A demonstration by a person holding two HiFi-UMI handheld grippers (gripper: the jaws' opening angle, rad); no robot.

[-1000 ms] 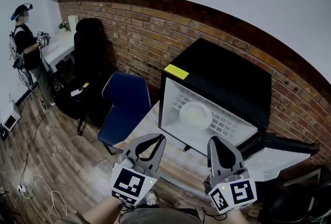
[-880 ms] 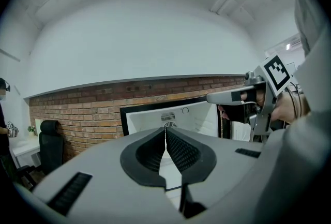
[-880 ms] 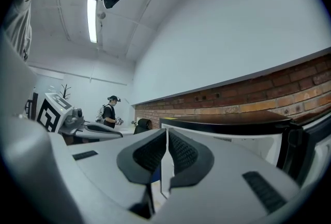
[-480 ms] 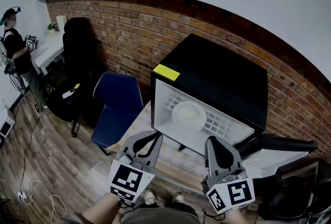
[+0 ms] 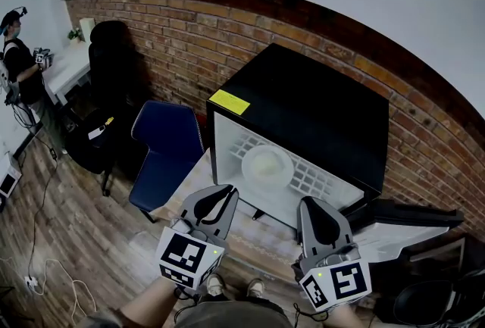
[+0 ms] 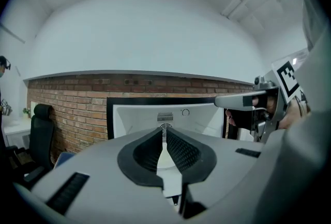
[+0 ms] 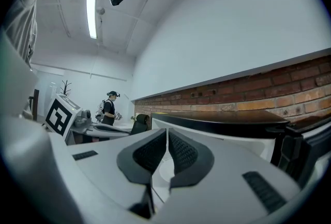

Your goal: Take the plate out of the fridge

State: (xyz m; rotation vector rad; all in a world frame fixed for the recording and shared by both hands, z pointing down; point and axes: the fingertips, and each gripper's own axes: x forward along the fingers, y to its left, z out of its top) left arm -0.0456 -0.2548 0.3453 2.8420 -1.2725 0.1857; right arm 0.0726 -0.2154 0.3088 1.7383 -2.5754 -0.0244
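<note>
A small black fridge (image 5: 318,114) stands open on a table, its white inside facing me. A round white plate (image 5: 266,165) lies on the wire shelf inside. The fridge door (image 5: 402,224) hangs open to the right. My left gripper (image 5: 227,194) is held below and left of the opening, jaws shut with nothing between them. My right gripper (image 5: 311,205) is held below the opening's right half, also shut and empty. In the left gripper view the fridge opening (image 6: 170,117) lies straight ahead past the left gripper (image 6: 165,127). The right gripper (image 7: 166,132) points at the fridge (image 7: 227,124) from the side.
A blue chair (image 5: 167,148) stands left of the fridge table, a black office chair (image 5: 110,69) behind it. A brick wall (image 5: 174,39) runs behind. Another person (image 5: 17,61) stands far left by a white desk. Cables lie on the wooden floor (image 5: 45,243).
Both grippers have edged toward the fridge and the view has shifted, so the fridge and plate sit further left and nearer. The jaws have stayed shut.
</note>
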